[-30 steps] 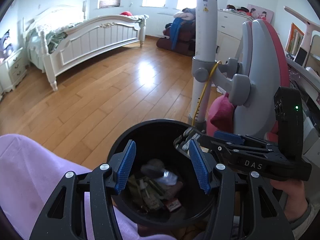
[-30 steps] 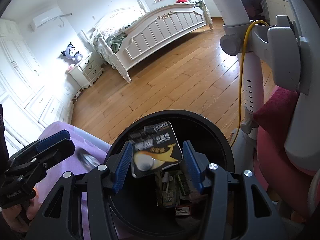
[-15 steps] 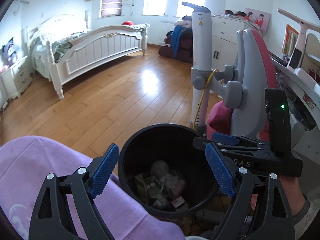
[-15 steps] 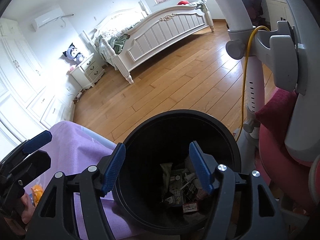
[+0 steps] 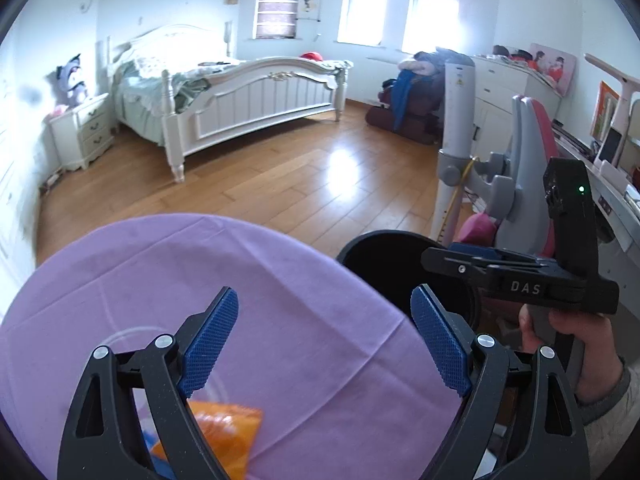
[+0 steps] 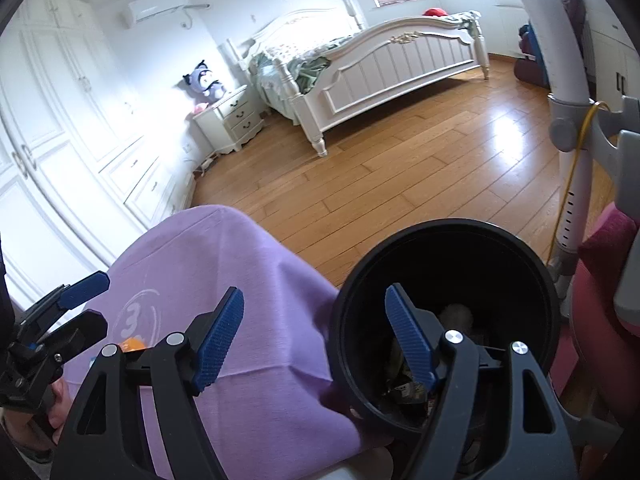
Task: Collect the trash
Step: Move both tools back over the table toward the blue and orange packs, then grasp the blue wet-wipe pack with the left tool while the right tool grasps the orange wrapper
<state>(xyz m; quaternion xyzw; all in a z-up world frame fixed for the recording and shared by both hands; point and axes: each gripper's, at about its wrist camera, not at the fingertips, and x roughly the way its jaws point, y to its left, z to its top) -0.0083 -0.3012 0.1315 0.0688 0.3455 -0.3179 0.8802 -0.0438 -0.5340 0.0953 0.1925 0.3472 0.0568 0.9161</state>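
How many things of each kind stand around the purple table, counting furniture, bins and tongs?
Bed: 1
Nightstand: 1
Black trash bin: 1
Orange wrapper on the purple table: 1
Tongs, left and right, both open and empty: 2
Total: 6

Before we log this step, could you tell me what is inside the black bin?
In the right wrist view the black bin holds crumpled wrappers and scraps at the bottom. The right gripper's finger covers part of the pile, and the dark walls hide the rest.
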